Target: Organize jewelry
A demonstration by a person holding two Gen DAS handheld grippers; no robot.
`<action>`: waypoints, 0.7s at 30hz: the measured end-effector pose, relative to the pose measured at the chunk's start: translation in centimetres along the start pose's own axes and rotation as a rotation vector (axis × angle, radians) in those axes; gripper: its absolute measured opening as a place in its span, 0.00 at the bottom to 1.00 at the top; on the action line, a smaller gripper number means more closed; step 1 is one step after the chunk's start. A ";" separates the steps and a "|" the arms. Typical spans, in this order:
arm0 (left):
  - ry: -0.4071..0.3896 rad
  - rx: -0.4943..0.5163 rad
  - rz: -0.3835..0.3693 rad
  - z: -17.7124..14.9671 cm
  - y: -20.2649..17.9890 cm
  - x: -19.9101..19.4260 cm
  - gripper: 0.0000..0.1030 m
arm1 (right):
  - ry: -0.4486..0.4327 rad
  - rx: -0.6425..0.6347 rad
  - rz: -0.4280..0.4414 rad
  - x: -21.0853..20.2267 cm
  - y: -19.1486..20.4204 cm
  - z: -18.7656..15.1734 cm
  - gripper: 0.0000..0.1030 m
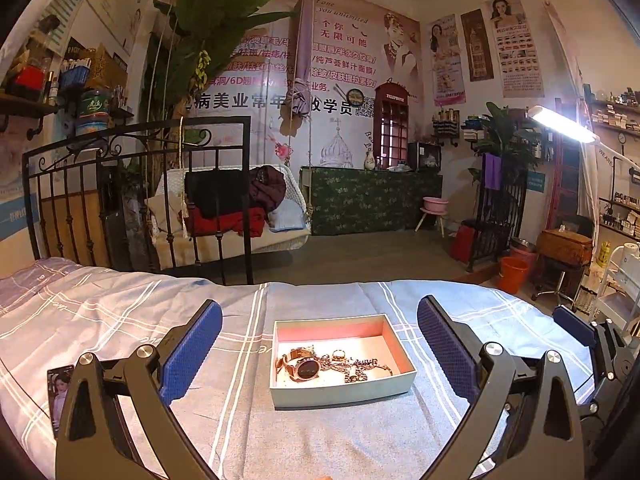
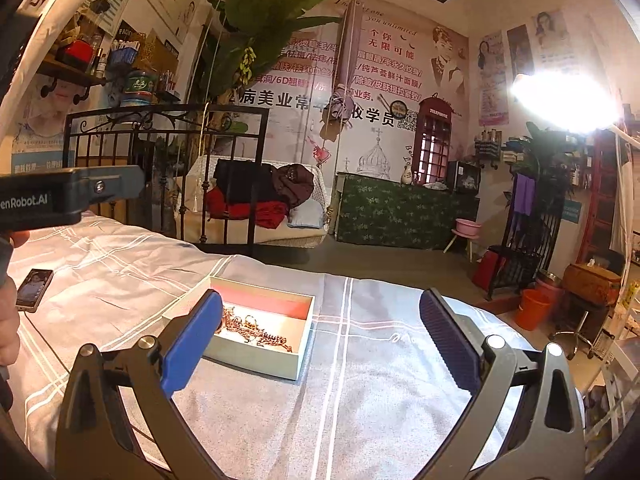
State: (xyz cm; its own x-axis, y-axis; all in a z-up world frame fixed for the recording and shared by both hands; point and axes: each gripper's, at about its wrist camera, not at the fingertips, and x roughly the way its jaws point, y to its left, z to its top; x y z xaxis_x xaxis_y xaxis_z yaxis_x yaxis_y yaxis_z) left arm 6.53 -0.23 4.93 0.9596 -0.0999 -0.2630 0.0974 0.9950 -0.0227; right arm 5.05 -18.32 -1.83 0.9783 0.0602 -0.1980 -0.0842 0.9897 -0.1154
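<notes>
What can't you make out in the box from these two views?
- Left wrist view: the chains beside the watch and ring lie tangled; too small to count.
- Right wrist view: the right gripper's left finger hides the near-left end of the box, watch included.

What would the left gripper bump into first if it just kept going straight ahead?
Probably the open box of jewelry on the bed. It sits centered ahead of the open left gripper, with nothing between. Depth is hard to judge, so it might pass just over.
</notes>
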 end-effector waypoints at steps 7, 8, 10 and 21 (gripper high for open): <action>0.007 -0.020 0.035 -0.2 1.6 -0.2 0.94 | -0.029 0.014 -0.008 -0.5 -0.8 0.8 0.94; 0.006 -0.018 0.041 -0.2 1.7 -0.3 0.94 | -0.032 0.016 -0.006 -0.5 -0.9 1.0 0.94; 0.003 -0.012 0.054 -0.2 1.8 -0.4 0.94 | -0.041 0.020 -0.005 -0.7 -0.9 1.2 0.94; -0.002 -0.001 0.066 -0.3 2.4 -0.3 0.94 | -0.055 0.027 -0.001 -0.9 -1.1 2.1 0.94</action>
State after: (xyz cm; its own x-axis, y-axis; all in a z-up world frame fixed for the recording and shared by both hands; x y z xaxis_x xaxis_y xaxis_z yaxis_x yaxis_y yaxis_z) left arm 6.37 2.15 4.69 0.9646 -0.0338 -0.2616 0.0334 0.9994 -0.0062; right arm 4.61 -19.16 0.49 0.9875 0.0651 -0.1436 -0.0784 0.9930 -0.0889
